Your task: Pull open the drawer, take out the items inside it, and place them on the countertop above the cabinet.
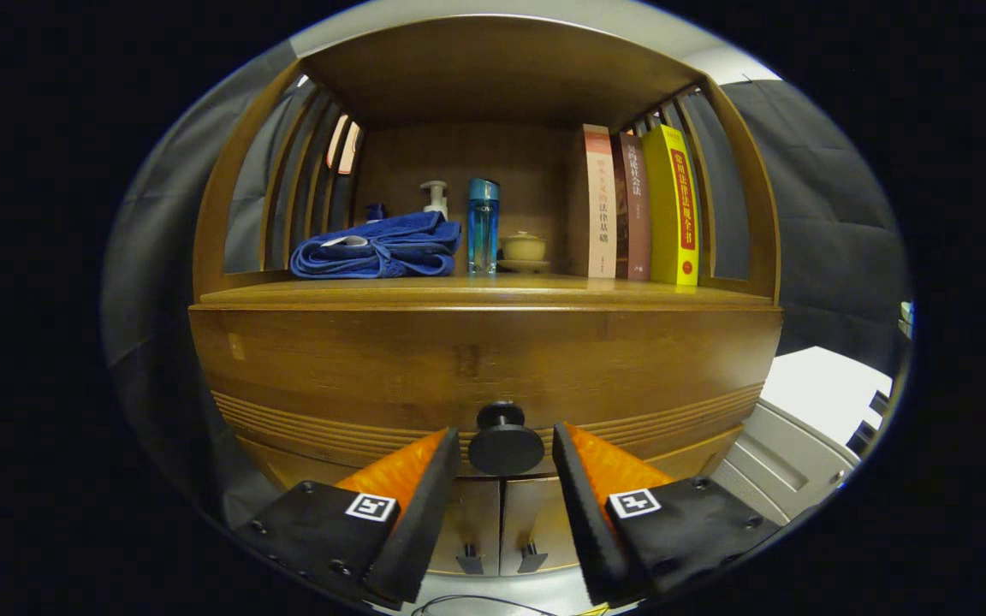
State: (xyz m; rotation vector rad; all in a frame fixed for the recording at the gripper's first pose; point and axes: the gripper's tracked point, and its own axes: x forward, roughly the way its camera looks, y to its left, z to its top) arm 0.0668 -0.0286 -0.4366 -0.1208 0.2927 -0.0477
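Observation:
A wooden cabinet fills the scene, and its drawer front (484, 364) is closed. A round black knob (506, 443) sticks out of the drawer's lower middle. My gripper (506, 458) is open, with one finger on each side of the knob and a small gap to it on both sides. The fingertips (446, 453) reach level with the knob without pressing on it. Above the drawer lies the wooden countertop (630, 293). The drawer's inside is hidden.
On the countertop lie a folded blue towel (377, 248), a pump bottle (436, 198), a blue bottle (483, 227), a small lidded cup (524, 250) and three upright books (640, 205). Two small doors (500, 522) sit below the drawer. A white appliance (801, 428) stands to the right.

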